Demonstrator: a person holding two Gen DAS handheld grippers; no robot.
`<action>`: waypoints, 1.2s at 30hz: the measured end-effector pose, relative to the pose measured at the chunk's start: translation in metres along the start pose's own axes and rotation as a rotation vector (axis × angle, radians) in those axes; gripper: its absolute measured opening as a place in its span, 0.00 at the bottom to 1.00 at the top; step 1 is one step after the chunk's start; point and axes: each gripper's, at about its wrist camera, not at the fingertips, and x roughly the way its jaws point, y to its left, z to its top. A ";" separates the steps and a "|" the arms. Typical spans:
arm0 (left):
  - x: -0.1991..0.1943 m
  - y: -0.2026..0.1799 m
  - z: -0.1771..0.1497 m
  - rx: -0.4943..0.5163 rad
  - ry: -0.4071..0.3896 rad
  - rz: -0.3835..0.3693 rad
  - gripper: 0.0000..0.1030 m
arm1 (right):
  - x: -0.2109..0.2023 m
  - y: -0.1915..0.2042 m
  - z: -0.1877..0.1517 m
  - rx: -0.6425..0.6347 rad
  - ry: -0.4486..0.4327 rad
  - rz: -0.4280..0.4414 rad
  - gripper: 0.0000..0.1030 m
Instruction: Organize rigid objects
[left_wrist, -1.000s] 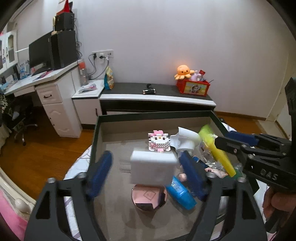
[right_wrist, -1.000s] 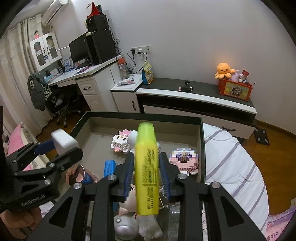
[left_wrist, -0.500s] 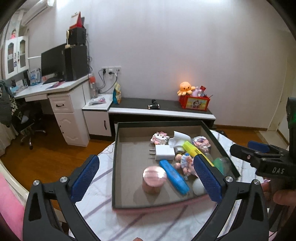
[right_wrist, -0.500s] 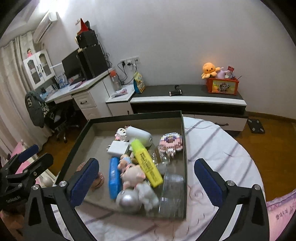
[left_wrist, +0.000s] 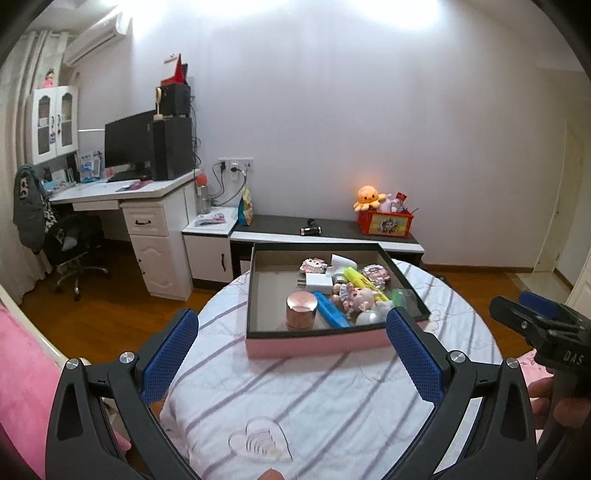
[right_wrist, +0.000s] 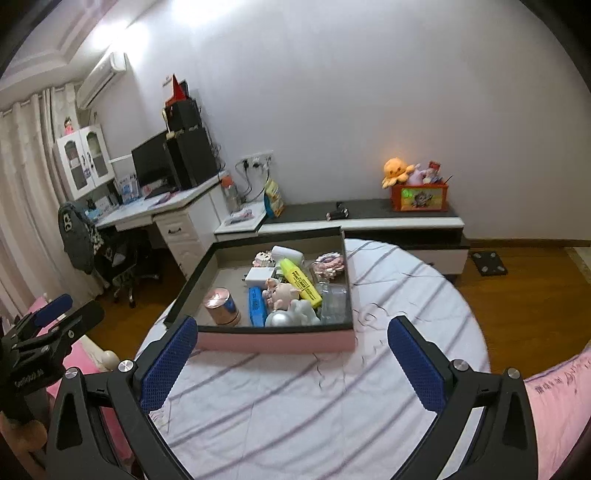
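Observation:
A pink box (left_wrist: 314, 343) with a dark rim sits on the round striped table (left_wrist: 306, 402); it also shows in the right wrist view (right_wrist: 273, 341). Inside lie a white charger (left_wrist: 318, 282), a yellow highlighter (right_wrist: 300, 282), a rose-gold round tin (left_wrist: 301, 309), a blue tube (left_wrist: 330, 314), a doll (left_wrist: 356, 297), brick figures and a clear container (right_wrist: 332, 302). My left gripper (left_wrist: 291, 354) is open and empty, well back from the box. My right gripper (right_wrist: 291, 360) is open and empty, also back from the box.
A low dark cabinet (left_wrist: 325, 230) with a red toy bin (left_wrist: 386, 221) stands behind the table. A white desk (left_wrist: 122, 199) with monitor and an office chair (left_wrist: 70, 243) are at left. Pink bedding (right_wrist: 557, 406) borders the table.
Both grippers let go of the white charger and the yellow highlighter inside the box, opened wide and drew back and up away from the box.

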 end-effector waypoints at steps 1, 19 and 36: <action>-0.010 -0.001 -0.003 -0.006 -0.008 0.000 1.00 | -0.012 0.001 -0.005 -0.005 -0.017 -0.013 1.00; -0.087 -0.019 -0.040 -0.025 -0.058 0.043 1.00 | -0.101 0.032 -0.047 -0.082 -0.141 -0.079 1.00; -0.084 -0.016 -0.042 -0.056 -0.038 0.030 1.00 | -0.094 0.039 -0.053 -0.086 -0.108 -0.077 1.00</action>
